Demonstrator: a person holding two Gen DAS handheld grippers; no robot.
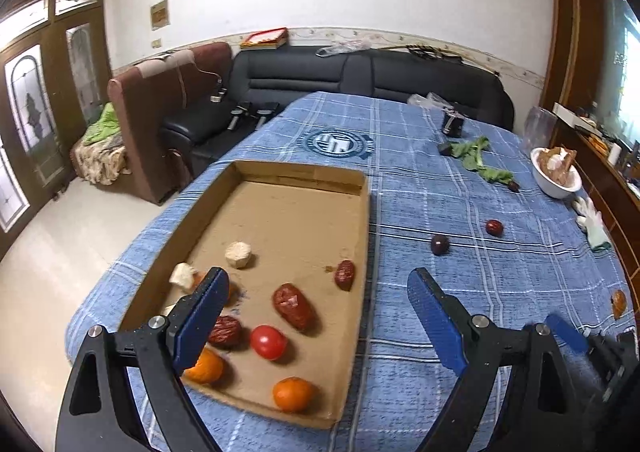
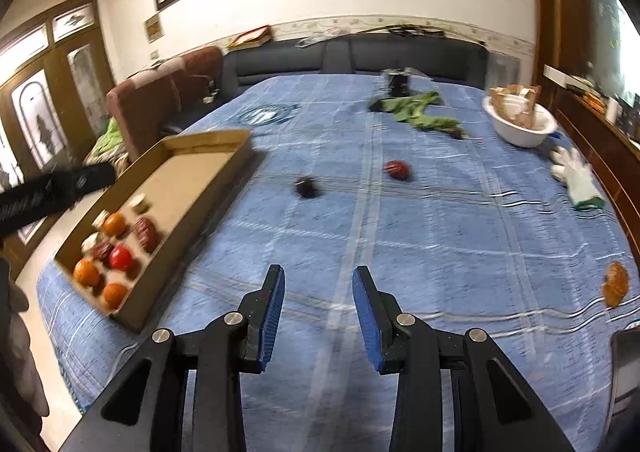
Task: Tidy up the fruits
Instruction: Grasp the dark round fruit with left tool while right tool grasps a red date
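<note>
Nearest, left tongs [image 1: 316,316]: blue-padded fingers spread wide, nothing between them, poised over the near right part of the cardboard tray [image 1: 362,244] and the blue checked cloth [image 1: 460,188] covering the desk.

Right tongs [image 2: 319,316]: fingers apart with a moderate gap, nothing held, above bare cloth near the desk's front edge. Its view is motion-blurred.

Tray contents, near end: orange mandarin [image 1: 293,394] by the near wall; a second mandarin [image 1: 206,368] partly behind the left finger; red tomato [image 1: 268,341] between them, slightly farther in; dark red date [image 1: 225,330] just left of the tomato; large red date [image 1: 294,306] beyond the tomato.

Tray contents, middle: small red date [image 1: 345,274] close to the right wall; pale cut chunk [image 1: 238,254] left of centre; another pale chunk [image 1: 183,275] by the left wall. Far half of the tray holds nothing.

On the cloth, right of the tray: dark round fruit [image 1: 439,244], and farther right a red date [image 1: 494,227], the two apart from each other. Orange peel-like piece [image 1: 619,302] near the right edge.

Farther: white glove [image 1: 592,222] at the right edge; white bowl [image 1: 554,180] with brown contents; green leafy stalks [image 1: 480,156]; a small dark object [image 1: 452,124] beyond them.

Beyond the desk: black sofa [image 1: 360,72].
</note>
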